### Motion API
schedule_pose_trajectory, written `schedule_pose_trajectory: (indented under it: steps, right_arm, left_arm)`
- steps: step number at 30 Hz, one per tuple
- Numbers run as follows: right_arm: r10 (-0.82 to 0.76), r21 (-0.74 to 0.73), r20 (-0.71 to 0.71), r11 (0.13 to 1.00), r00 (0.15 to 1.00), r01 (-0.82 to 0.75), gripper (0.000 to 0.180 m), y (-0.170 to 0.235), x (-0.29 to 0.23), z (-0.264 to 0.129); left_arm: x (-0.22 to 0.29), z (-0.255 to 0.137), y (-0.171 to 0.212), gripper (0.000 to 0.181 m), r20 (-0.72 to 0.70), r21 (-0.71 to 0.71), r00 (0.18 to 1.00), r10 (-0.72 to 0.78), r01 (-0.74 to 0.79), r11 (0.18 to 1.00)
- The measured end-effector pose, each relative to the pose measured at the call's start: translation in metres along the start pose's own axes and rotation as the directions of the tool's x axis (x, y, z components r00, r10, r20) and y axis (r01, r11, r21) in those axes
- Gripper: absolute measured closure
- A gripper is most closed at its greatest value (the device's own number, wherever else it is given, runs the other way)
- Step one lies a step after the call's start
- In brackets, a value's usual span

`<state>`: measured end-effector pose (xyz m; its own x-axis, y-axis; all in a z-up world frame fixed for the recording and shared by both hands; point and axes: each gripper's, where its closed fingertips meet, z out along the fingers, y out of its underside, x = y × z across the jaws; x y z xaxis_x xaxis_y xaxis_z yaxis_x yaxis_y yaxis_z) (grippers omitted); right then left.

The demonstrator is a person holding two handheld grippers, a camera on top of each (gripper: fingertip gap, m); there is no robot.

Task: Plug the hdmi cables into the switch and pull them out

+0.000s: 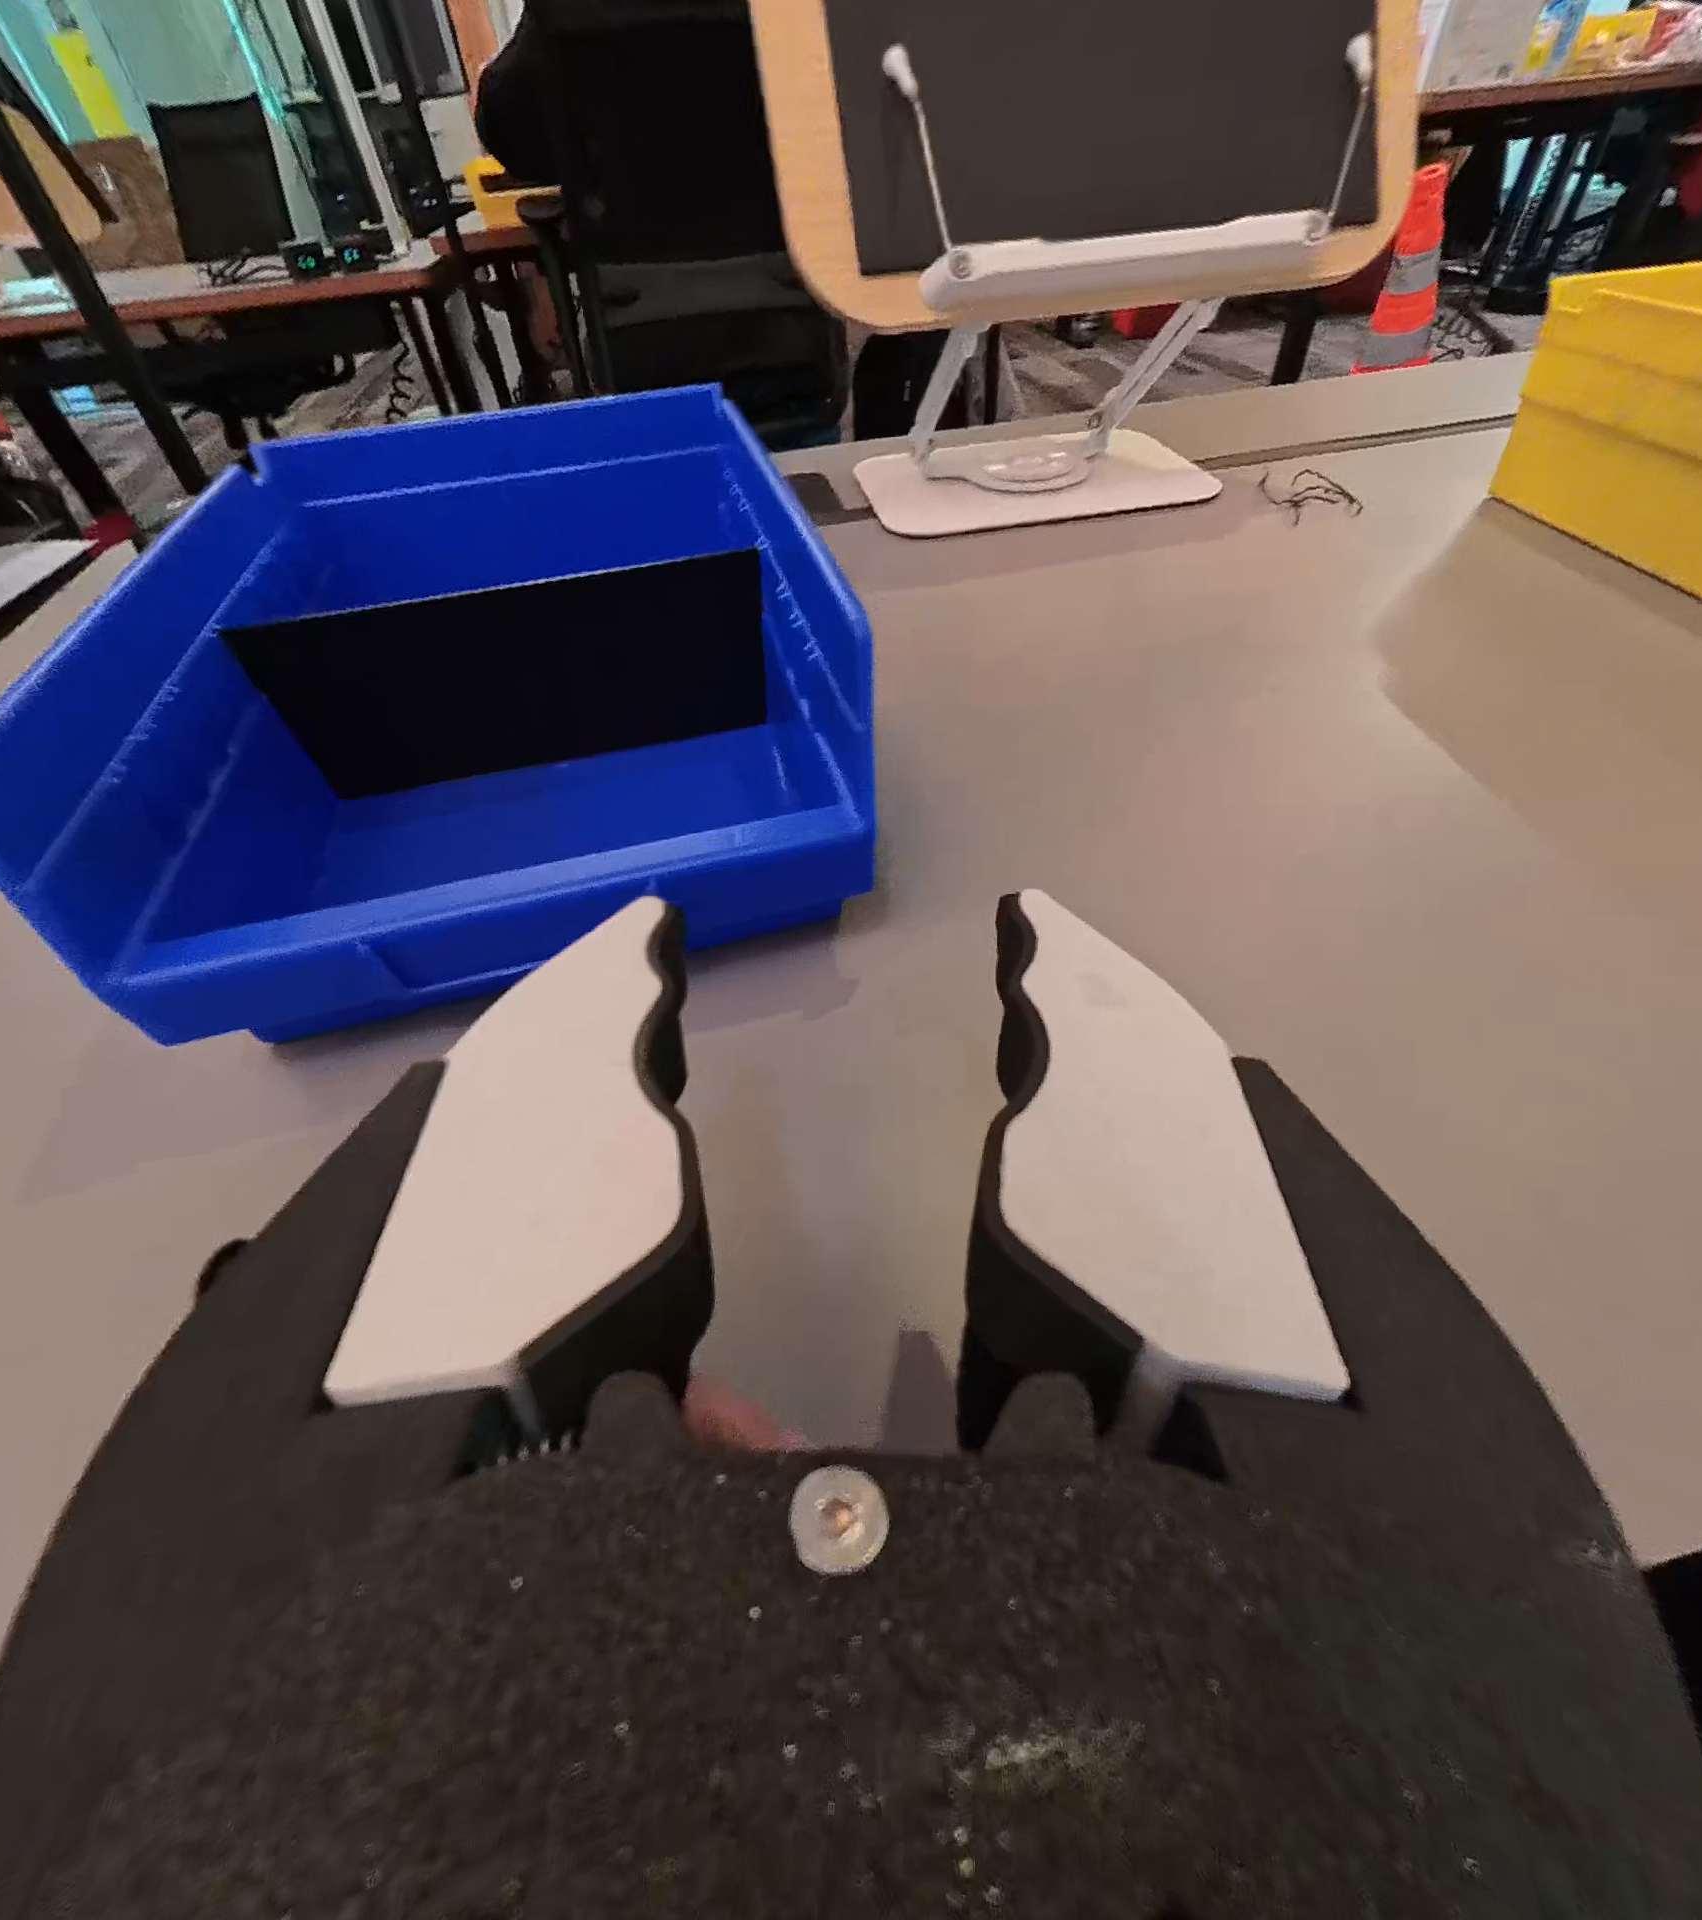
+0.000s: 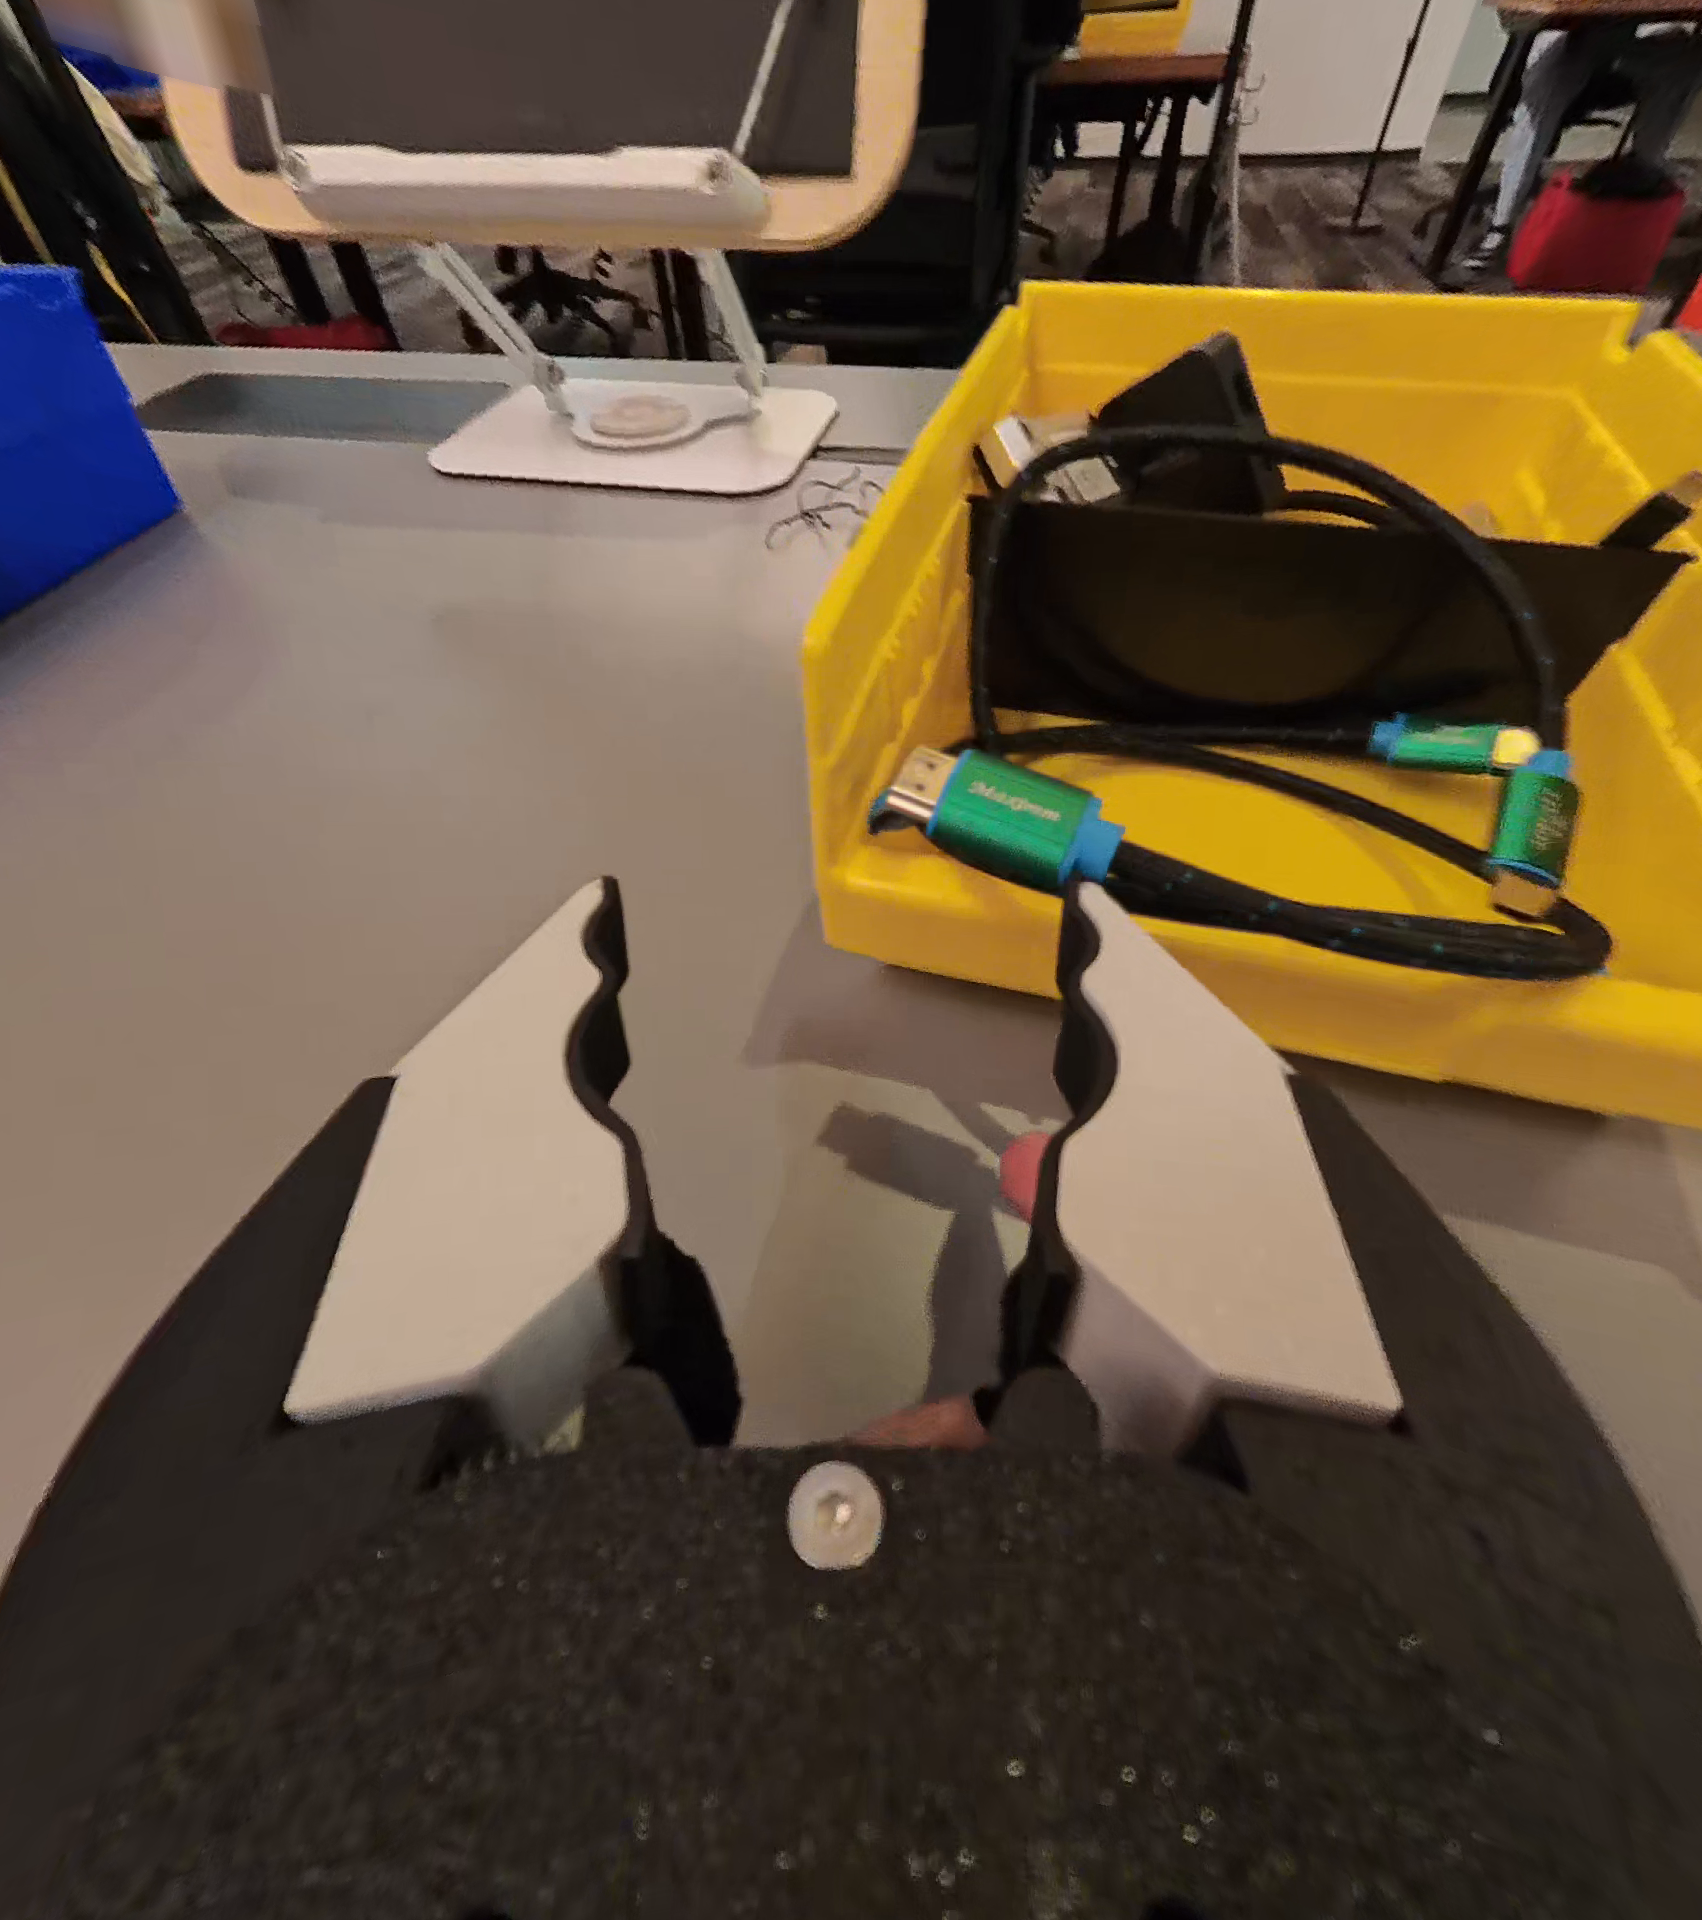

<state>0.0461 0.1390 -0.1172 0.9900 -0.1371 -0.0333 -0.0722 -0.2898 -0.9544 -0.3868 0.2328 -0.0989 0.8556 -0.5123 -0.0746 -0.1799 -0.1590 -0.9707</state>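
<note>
Left gripper fingers spread wide, empty, over grey table near blue plastic bin. Right gripper fingers also wide, empty. Black braided HDMI cables with green plugs lie in yellow plastic bin just ahead-right, black switch box at its back.

The nearest green plug, just ahead and right of the right claw, bears a pale brand mark along its side. A second green plug, farther right, bears similar lettering, too blurred to read. In the left wrist view, nothing is legible.
</note>
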Motion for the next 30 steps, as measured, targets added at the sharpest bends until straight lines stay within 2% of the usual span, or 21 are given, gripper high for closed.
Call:
schedule_pose_trajectory:
  steps: [2, 8, 11, 14, 15, 16, 18, 20, 21, 23, 25, 27, 30]
  right_arm:
    - [0.033, 0.005, 0.031, 0.999, 0.999, -0.034, 0.089, -0.003, -0.012, 0.006]
    - [0.053, 0.023, -0.007, 0.998, 0.999, -0.053, 0.091, -0.010, -0.023, 0.011]
    - [0.039, -0.003, 0.006, 0.999, 0.999, -0.039, 0.097, -0.009, -0.020, 0.025]
    - [0.114, -0.030, -0.020, 0.993, 0.993, -0.115, 0.107, -0.019, -0.001, 0.042]
    - [0.120, -0.057, -0.051, 0.991, 0.991, -0.123, 0.115, -0.020, 0.009, 0.047]
    - [0.106, -0.081, -0.075, 0.990, 0.992, -0.112, 0.113, -0.022, 0.018, 0.050]
    - [0.108, -0.134, -0.049, 0.984, 0.993, -0.114, 0.107, -0.022, 0.022, 0.057]
    - [0.076, -0.207, -0.006, 0.975, 0.997, -0.075, 0.121, -0.018, 0.014, 0.056]
    - [0.021, -0.247, 0.031, 0.969, 0.999, -0.013, 0.120, -0.014, 0.006, 0.052]
    - [-0.049, -0.199, -0.001, 0.979, 0.999, 0.048, 0.124, -0.022, 0.000, 0.045]
    - [-0.013, -0.141, -0.007, 0.990, 1.000, 0.012, 0.135, -0.028, -0.010, 0.044]
    - [0.032, -0.154, 0.016, 0.988, 0.999, -0.029, 0.132, -0.023, -0.022, 0.054]
    - [-0.029, -0.146, 0.004, 0.989, 1.000, 0.030, 0.135, -0.025, -0.024, 0.063]
  left_arm:
    - [0.007, 0.003, 0.001, 0.123, -0.012, -0.004, 1.000, 0.021, -0.021, 1.000]
    - [0.015, 0.008, 0.010, 0.113, -0.031, -0.051, 0.997, 0.073, -0.074, 0.996]
    - [0.014, 0.008, 0.012, 0.118, -0.028, -0.058, 0.997, 0.070, -0.071, 0.996]
    - [0.011, 0.011, 0.015, 0.120, -0.022, -0.077, 0.998, 0.051, -0.053, 0.996]
    - [0.010, 0.013, 0.016, 0.120, -0.018, -0.086, 0.999, 0.048, -0.050, 0.995]
    - [0.008, 0.014, 0.016, 0.120, -0.014, -0.089, 0.999, 0.042, -0.044, 0.995]
    - [0.006, 0.017, 0.015, 0.120, -0.016, -0.088, 0.999, 0.031, -0.033, 0.996]
    - [0.005, 0.021, 0.016, 0.120, -0.016, -0.095, 1.000, 0.025, -0.027, 0.995]
    - [0.005, 0.022, 0.016, 0.121, -0.019, -0.095, 1.000, 0.020, -0.021, 0.995]
    - [0.005, 0.025, 0.020, 0.121, -0.025, -0.113, 1.000, 0.011, -0.014, 0.994]
    - [0.005, 0.027, 0.025, 0.123, -0.017, -0.142, 1.000, 0.016, -0.018, 0.990]
    - [0.005, 0.028, 0.026, 0.125, -0.010, -0.152, 0.999, 0.032, -0.033, 0.988]
    - [0.009, 0.026, 0.023, 0.127, -0.010, -0.126, 0.998, 0.063, -0.063, 0.990]
